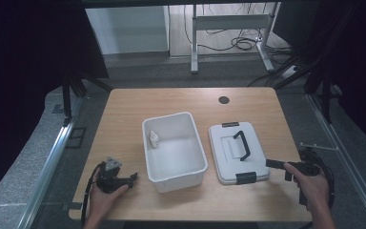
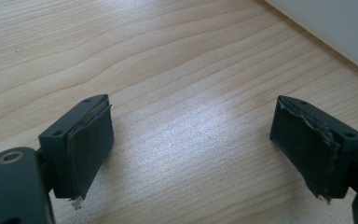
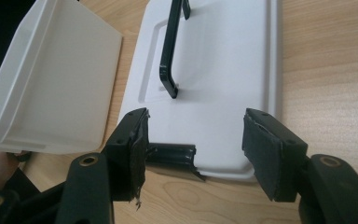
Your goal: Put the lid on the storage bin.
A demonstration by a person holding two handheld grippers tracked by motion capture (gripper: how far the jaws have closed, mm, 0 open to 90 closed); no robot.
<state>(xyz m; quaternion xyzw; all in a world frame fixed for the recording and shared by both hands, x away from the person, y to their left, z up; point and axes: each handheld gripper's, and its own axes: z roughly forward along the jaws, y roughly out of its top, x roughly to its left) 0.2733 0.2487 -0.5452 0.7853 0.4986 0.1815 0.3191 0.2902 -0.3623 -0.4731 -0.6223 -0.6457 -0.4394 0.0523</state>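
Left gripper (image 1: 134,179): held in the person's left hand (image 1: 104,196) near the table's front left corner, just left of the box. In the left gripper view its jaws stand wide apart over bare wood, with nothing between them.

Table (image 1: 124,105): a light wooden top holding the box and lid side by side in the middle.

White box (image 1: 196,138): an open, lidless rectangular tub at the centre of the table, a little left of the lid and not touching it.

Small bottle (image 1: 154,139): a little white bottle lying inside the box against its left wall.

Lid (image 1: 228,148): a flat white cover lying handle-up on the table just right of the box, with a black carry handle (image 1: 241,144) across its middle and a black latch (image 1: 246,178) on its near edge.

Right gripper (image 3: 193,156): held in the person's right hand (image 1: 310,187) at the lid's near right corner. In the right gripper view its jaws are spread, straddling the lid's near edge by the latch, and have not closed on it.

Progress: the bottle appears already placed in the box. The lid is not yet gripped; picking it up and setting it on the box looks to remain.
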